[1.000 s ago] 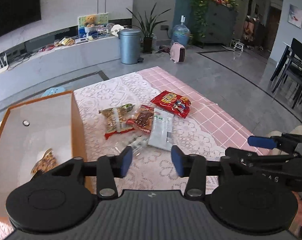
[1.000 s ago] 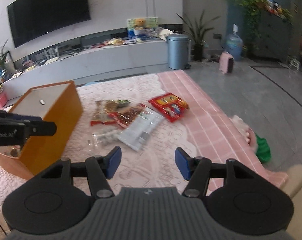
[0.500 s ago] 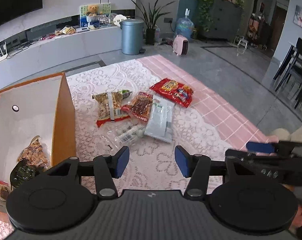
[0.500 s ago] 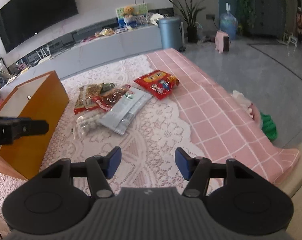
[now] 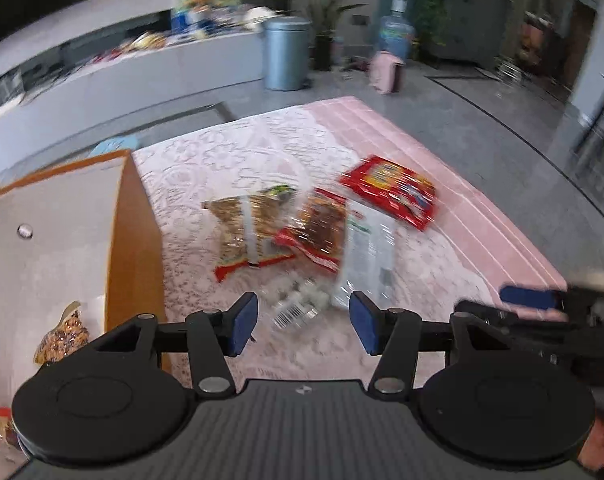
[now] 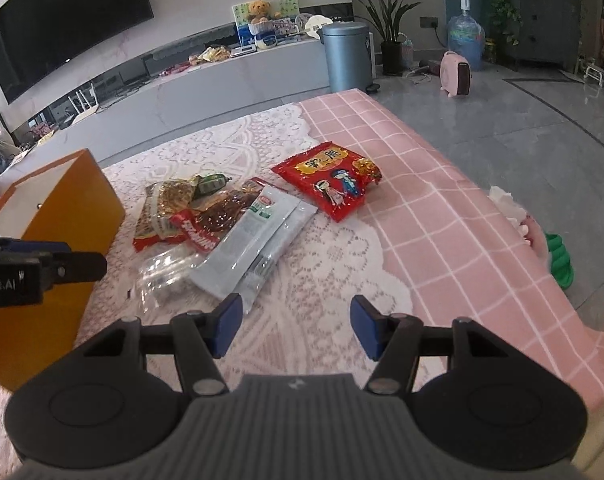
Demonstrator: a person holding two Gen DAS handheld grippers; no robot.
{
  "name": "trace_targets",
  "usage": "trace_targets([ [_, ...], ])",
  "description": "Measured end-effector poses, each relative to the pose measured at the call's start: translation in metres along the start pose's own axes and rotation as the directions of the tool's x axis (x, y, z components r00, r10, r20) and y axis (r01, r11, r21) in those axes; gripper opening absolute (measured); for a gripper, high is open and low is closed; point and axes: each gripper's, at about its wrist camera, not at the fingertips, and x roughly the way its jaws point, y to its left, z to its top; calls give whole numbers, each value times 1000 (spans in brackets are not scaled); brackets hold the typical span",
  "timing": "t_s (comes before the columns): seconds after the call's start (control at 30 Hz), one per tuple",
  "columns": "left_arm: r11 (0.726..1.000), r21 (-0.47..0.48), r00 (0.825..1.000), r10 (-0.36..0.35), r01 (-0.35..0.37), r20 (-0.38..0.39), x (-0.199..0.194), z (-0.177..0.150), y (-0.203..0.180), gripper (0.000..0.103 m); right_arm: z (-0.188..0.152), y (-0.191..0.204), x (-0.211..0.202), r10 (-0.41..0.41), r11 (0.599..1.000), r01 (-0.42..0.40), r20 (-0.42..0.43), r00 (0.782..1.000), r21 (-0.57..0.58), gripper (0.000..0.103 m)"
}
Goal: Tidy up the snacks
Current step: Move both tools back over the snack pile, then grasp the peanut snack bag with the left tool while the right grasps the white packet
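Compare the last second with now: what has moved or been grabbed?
Both grippers have come down closer to the snack pile. The left gripper has just been opening, with nothing between its jaws; the right gripper is open and empty too. The snacks and the orange box have not shifted.

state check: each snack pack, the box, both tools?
Orange box: open-topped, some snacks inside.
Red cartoon pack: flat on cloth, apart from pile.
White pack: overlapping the pile.
Clear pack: on cloth, partly under white pack.
Left tool: open, empty.
Right tool: open, empty.
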Motion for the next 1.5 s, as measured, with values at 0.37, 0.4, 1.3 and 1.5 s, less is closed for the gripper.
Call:
trace_targets([
  [0.37,995,-79,998,68,-68,-5,52,38,8,62,50,2,63,-11,995,10,8,1000,100,64],
  [0.4,995,-68,997,78,-79,-11,59,40,9,62,51,4,69,-4,995,2,23,1000,103,64],
  [1.3,957,92,959,280,-274,-56,135,54,2,69,36,28,128,3,999,-4,25,1000,42,74],
  [1.5,942,119,945,322,-314,-57,144,49,1,69,31,36,129,-45,998,46,37,998,-40,62],
])
